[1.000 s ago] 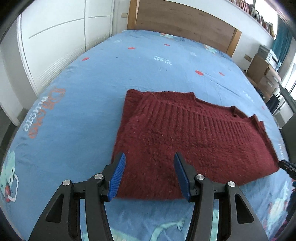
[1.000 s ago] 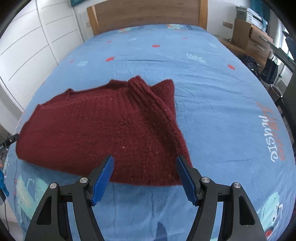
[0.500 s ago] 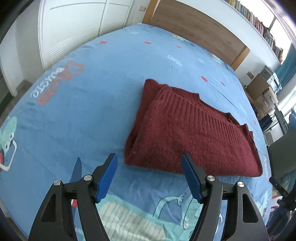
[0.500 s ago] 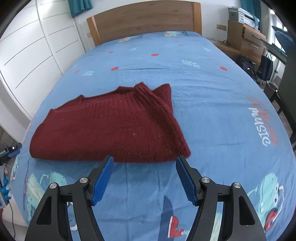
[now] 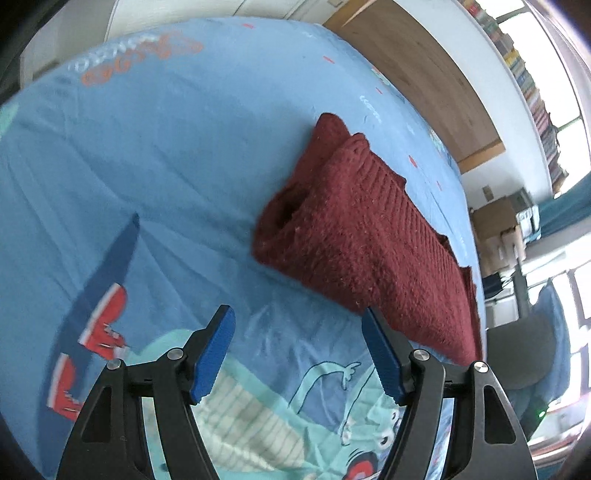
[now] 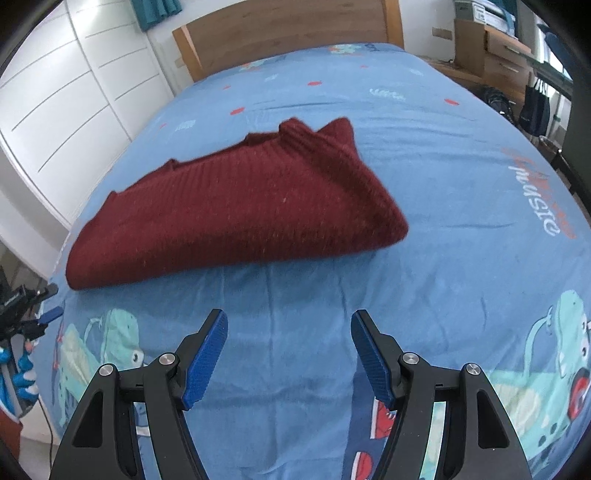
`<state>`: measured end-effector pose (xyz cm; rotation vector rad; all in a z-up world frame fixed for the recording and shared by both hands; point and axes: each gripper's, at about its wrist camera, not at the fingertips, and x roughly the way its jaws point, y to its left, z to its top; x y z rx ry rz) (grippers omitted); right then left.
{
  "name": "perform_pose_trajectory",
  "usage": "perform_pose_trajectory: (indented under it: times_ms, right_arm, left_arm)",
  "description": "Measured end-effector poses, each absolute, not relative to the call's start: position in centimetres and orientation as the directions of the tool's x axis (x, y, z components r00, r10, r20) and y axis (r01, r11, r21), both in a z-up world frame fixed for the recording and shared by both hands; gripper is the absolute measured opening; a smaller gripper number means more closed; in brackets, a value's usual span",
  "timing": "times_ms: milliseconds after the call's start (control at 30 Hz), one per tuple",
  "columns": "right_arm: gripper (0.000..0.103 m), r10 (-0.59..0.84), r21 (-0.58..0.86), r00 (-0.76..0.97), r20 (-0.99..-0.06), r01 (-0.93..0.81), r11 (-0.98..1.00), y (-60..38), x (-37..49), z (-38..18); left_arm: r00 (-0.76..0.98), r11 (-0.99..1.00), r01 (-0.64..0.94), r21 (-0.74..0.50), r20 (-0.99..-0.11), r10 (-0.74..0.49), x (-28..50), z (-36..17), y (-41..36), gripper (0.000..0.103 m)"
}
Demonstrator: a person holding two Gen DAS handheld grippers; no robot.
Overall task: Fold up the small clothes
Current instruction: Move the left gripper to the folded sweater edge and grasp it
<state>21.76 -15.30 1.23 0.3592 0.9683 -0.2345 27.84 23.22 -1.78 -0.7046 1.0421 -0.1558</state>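
The red sweater [image 5: 365,236] is seen lying folded on the bed [image 5: 177,155], on a blue sheet printed with cartoon dinosaurs, red dots and lettering. In the left wrist view its near end is shown as a rolled fold with a dark opening whose inside cannot be made out, and its far end is cut off behind the right finger of the left hand-held gripper [image 5: 297,350]. How many layers are stacked is not revealed. In the right wrist view the sweater [image 6: 236,206] is slightly blurred, with ribbed points raised at its far edge.

The left hand-held gripper is held spread above the sheet, just short of the sweater, with nothing between its blue pads [image 5: 212,354]. The right hand-held gripper [image 6: 288,354] is likewise spread and empty, near the sweater but apart from it.

A wooden headboard [image 6: 288,33] is seen at the far end of the bed, white wardrobe doors [image 6: 74,96] at one side, and cardboard boxes [image 6: 484,48] at the other. A shelf of books [image 5: 532,88] is glimpsed, too small to be read.
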Motion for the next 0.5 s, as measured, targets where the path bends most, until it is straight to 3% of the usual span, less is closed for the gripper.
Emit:
perform_pose_trajectory:
  times_ms: [500]
  right_arm:
    - [0.071,0.004,0.233,0.557,-0.831,0.342,0.91,-16.4,22.1,-0.5]
  left_arm:
    - [0.605,0.583,-0.246,-0.774,-0.593,-0.532,31.9,-4.7,22.9,0.065]
